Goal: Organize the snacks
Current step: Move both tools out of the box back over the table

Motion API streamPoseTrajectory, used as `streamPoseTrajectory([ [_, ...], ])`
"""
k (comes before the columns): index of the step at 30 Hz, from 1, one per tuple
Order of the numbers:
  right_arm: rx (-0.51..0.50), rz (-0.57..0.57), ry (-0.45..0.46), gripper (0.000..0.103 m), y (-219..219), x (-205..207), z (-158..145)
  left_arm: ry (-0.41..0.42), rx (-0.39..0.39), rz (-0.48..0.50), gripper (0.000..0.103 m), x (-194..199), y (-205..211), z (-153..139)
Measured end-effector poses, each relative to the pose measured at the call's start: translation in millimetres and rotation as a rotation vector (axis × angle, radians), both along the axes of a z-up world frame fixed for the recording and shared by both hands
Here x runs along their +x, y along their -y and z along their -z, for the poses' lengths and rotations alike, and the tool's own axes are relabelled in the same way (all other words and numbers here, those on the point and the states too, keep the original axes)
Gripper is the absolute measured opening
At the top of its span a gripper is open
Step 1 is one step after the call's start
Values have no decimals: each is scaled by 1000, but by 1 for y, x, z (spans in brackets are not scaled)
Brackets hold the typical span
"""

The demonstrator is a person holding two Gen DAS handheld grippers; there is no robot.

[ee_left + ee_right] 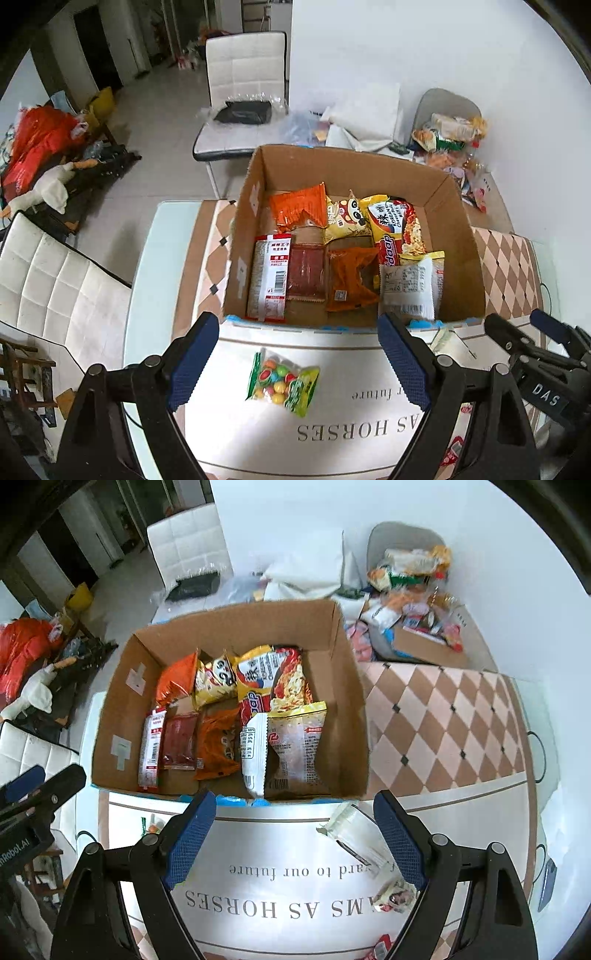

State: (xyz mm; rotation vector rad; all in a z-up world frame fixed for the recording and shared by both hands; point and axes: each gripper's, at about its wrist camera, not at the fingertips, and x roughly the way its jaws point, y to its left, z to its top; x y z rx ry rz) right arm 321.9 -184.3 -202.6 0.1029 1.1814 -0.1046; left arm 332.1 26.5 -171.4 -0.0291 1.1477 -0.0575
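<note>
Cardboard box (458, 258) on table, packed w/ snack packs. Candy bag (282, 384) flat on white mat (332, 443) just in front of box, between left gripper (295, 363) fingers, untouched. Left wide open, empty. Right gripper (295, 840) wide open; clear wrapper (356, 836) beside right finger, contact unclear.

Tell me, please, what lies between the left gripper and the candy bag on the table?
Nothing: in the left wrist view, only bare white printed tablecloth separates the open left gripper from the candy bag.
</note>
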Motion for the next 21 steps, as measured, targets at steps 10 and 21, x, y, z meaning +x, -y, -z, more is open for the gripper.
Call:
streamPoseTrajectory([
  [10, -13, -10, 135, 89, -15, -57, -52, 122, 21, 27, 88, -60, 4, -43],
  [21, 6, -23, 212, 89, -24, -110, -94, 183, 2, 28, 88, -103, 0, -67],
])
